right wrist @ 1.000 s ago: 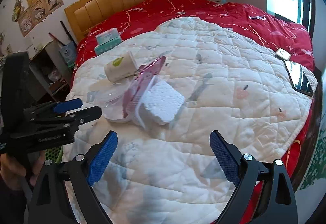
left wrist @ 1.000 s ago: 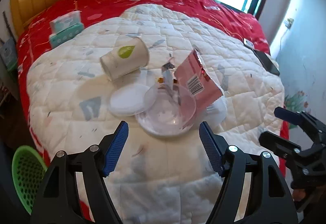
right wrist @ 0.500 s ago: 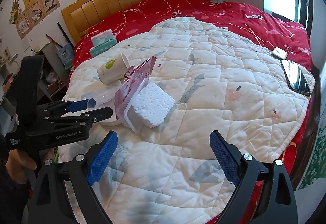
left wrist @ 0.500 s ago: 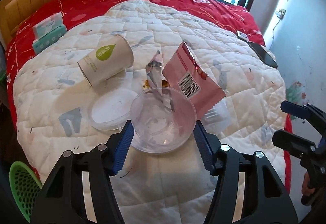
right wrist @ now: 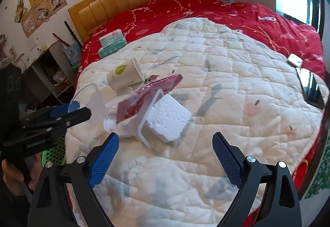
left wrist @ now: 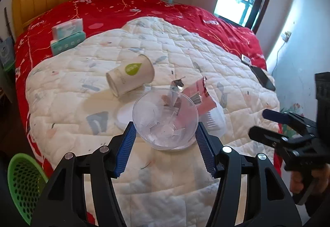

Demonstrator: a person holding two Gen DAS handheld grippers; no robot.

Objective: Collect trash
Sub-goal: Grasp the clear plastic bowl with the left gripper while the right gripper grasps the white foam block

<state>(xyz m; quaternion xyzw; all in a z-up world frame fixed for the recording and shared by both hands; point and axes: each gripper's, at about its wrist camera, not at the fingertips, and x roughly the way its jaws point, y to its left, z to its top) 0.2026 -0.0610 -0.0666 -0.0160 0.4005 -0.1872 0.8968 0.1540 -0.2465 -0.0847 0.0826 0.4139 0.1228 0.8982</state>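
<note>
A clear plastic bowl (left wrist: 165, 121) was held between the blue pads (left wrist: 126, 149) of the left gripper (left wrist: 166, 148), one pad pressed on each side of it. The bowl was lifted a little and tipped toward the camera. In the right wrist view the same bowl (right wrist: 90, 99) could be seen at the tip of that gripper.

The right gripper (right wrist: 166, 160) was spread wide apart and nothing was held in it. It was kept above the white quilt (right wrist: 226, 103), near the side of the bed.

The rest of the trash was left in a small heap on the quilt. A paper cup (left wrist: 131, 77) with a green drop on it was laid on its side. Just beside it a pink snack bag (left wrist: 199, 97) was propped up, with a bit of shiny wrapper (left wrist: 177, 84) next to it. A white round lid (left wrist: 124, 115) was lying flat behind the bowl. A white foam block (right wrist: 168, 118) in a clear plastic box was tipped against the pink bag.

A green basket (left wrist: 22, 181) was seen low down at the left, off the bed. Two tissue packs (left wrist: 68, 36) were stacked on the red blanket (left wrist: 144, 6). A phone (right wrist: 312, 87) was laid near the far edge of the quilt.
</note>
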